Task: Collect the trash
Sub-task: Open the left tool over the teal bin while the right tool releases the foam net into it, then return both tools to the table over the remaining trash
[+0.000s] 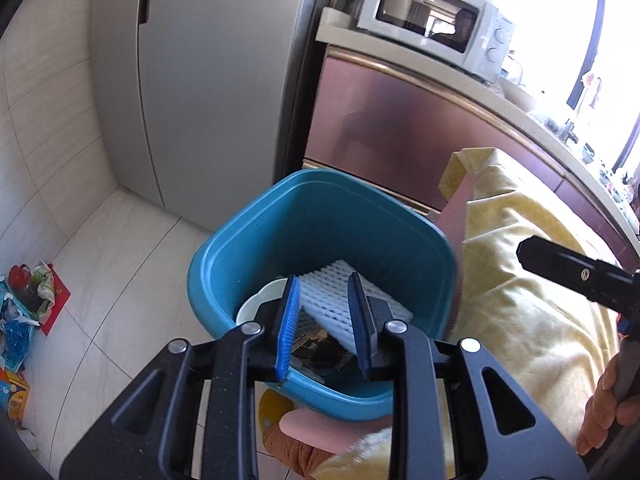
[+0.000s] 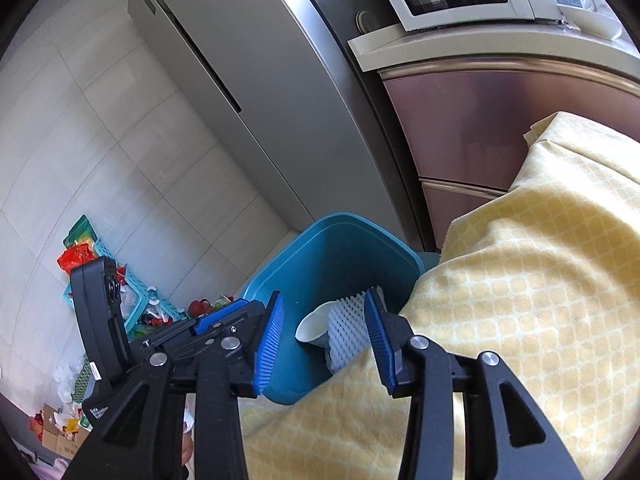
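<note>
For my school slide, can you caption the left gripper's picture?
Open left gripper above a blue bin holding white foam netting and a white cup.

White foam netting (image 1: pixel 352 300) and cup (image 1: pixel 260 300) lie inside teal bin (image 1: pixel 224 256).

The left wrist view looks forward and down along the left gripper (image 1: pixel 324 322), from close above a blue bin (image 1: pixel 224 256) whose inside fills the space past and between its fingers. The right wrist view looks down along the right gripper (image 2: pixel 326 340) from the bin's side, over a yellow cloth (image 2: pixel 520 280) under its right finger. Both views share the bin (image 2: pixel 320 248), the microwave (image 1: pixel 432 24) far beyond the fingertips, and floor clutter off to the left.
</note>
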`<state>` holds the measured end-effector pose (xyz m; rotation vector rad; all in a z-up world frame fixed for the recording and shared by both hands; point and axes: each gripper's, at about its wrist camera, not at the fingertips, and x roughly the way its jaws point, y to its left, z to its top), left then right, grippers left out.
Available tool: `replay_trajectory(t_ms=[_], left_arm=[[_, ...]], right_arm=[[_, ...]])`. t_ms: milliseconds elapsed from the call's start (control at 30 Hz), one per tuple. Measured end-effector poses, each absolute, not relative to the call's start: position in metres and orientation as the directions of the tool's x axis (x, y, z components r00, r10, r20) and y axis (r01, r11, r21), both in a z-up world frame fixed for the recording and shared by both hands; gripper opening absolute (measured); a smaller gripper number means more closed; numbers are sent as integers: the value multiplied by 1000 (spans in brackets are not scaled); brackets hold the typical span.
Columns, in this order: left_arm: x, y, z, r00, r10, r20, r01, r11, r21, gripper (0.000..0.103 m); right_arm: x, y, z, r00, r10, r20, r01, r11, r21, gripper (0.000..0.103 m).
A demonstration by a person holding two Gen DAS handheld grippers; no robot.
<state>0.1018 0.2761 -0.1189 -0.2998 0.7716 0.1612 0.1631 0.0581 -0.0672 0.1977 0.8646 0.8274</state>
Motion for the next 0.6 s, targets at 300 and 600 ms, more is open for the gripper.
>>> replay_trajectory(t_ms=[300, 600], left_arm=[[89, 239, -92, 757, -53, -652, -124, 967, -222, 31], [87, 170, -72, 767, -198, -611, 64, 970, -233, 34]], right_arm=[[124, 7, -37, 445, 701, -558, -602, 695, 393, 40], [88, -78, -19, 580, 622, -526, -517, 780, 351, 41]])
